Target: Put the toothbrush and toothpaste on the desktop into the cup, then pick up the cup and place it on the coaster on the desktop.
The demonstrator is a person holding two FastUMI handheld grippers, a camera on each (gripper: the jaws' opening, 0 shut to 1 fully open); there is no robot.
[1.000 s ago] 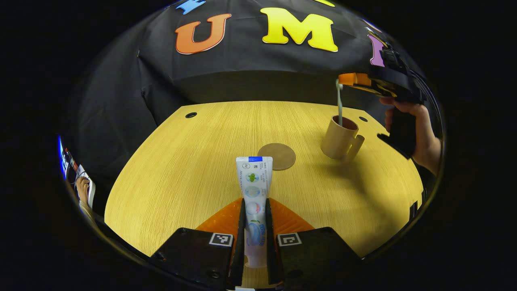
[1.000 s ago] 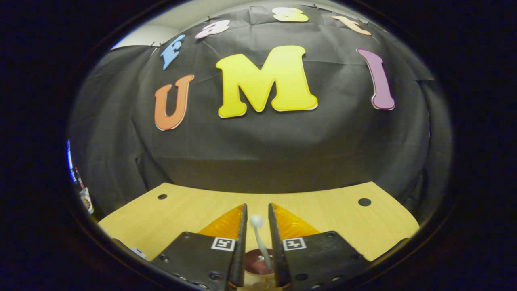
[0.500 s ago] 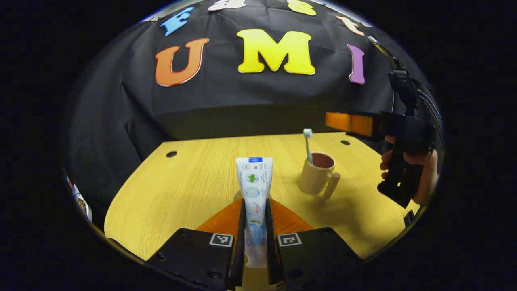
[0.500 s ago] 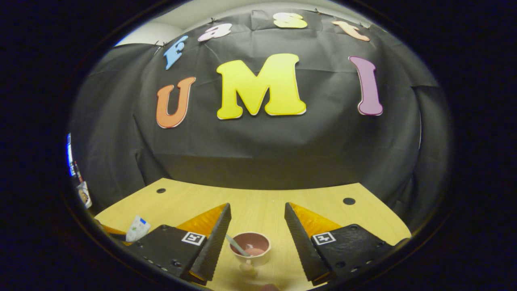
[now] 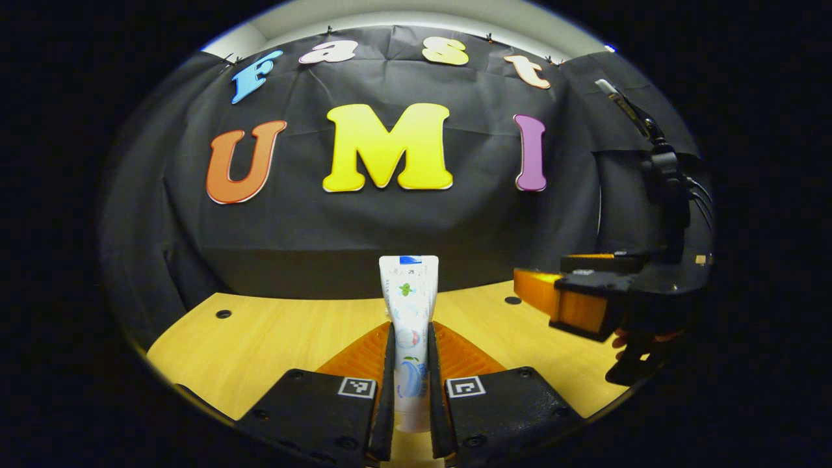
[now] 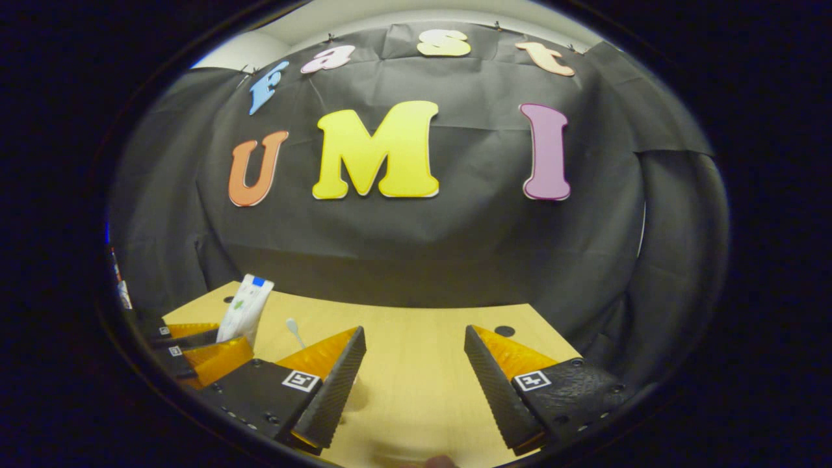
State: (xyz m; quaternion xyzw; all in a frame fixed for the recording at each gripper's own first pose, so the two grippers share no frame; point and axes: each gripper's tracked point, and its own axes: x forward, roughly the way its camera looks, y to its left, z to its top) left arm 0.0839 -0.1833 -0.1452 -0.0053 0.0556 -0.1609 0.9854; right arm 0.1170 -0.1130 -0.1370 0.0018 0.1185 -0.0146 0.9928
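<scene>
I am holding the toothpaste [image 5: 409, 305] in my left gripper [image 5: 410, 364]: the jaws are closed right in on the tube, one finger pressing each flat side, and the tube is standing upright between them, its crimped end up and its cap end down between the finger bases. It is lifted clear of the desk [image 5: 273, 331], so the pick-up part of this step is done, but the tube is not yet in the cup.

My right gripper [image 6: 411, 364] is carrying nothing; its jaws are standing wide apart over bare desk. In the left gripper view I am seeing that same gripper off to the right, hanging above the desk with a hand partly showing beneath it.

The toothbrush [image 6: 294, 331] is showing in the right gripper view as a thin pale stalk with a small rounded head, rising just behind my right gripper's near finger and just beside the toothpaste. I am judging that it is standing in the cup, which would put the first item away, though the cup itself is hidden behind that finger and I cannot tell for sure.

So, as I am reading it, roughly a third is behind me. What is left: bringing the toothpaste over the cup and letting it go inside, then taking the cup and setting it on the coaster.
</scene>
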